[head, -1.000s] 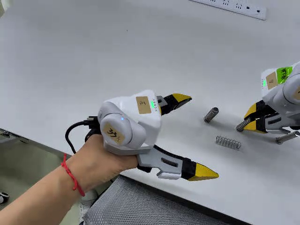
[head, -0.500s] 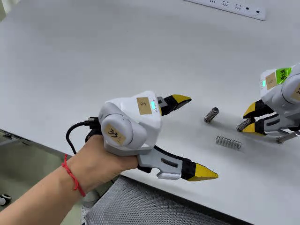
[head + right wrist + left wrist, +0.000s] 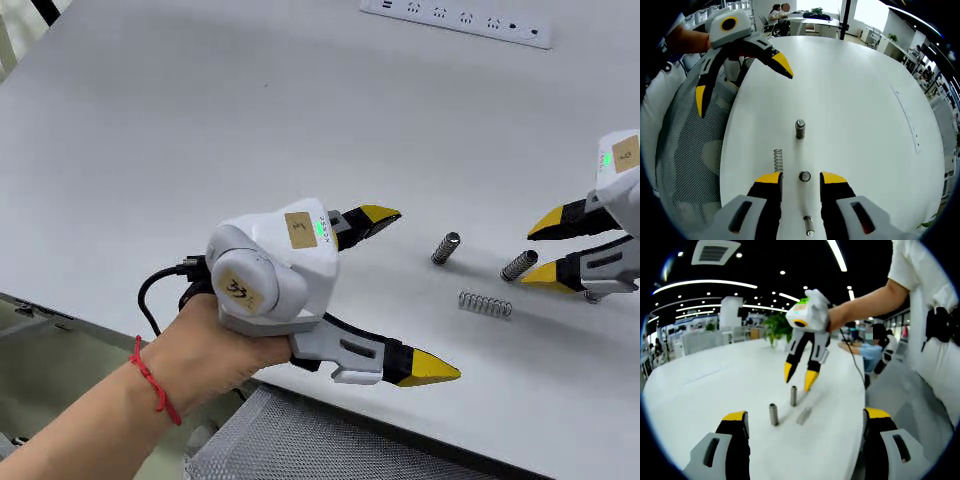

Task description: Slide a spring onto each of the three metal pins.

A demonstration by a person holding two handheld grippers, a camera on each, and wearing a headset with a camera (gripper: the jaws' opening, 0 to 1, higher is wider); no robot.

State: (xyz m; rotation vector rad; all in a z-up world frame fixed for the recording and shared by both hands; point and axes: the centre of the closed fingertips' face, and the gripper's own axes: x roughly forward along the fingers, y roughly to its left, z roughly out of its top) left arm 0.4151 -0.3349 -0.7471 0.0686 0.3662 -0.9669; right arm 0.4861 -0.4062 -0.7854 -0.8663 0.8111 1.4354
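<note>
A loose spring (image 3: 485,303) lies flat on the white table (image 3: 200,120), right of centre in the head view, with its long axis running left to right. Above it stand two spring-covered pins (image 3: 446,247) (image 3: 519,265). At the right edge, the right gripper (image 3: 542,250) is parted and empty, just beside the nearer pin. At lower centre, the left gripper (image 3: 415,292) gapes wide and holds nothing.

- My bench is a big matte white tabletop (image 3: 200,120), nothing fancy.
- A long white power strip (image 3: 455,20) lies by its far edge.
- A grey mesh panel (image 3: 300,445), chair back I think, sits just under the near edge.
- The ceiling's dark, with long curved white light strips (image 3: 695,286), small round spotlights (image 3: 782,272) and a square slatted air vent (image 3: 710,252).
- There's a leafy green potted plant (image 3: 776,327) past the table's end, and more white desks (image 3: 815,22) further back.
</note>
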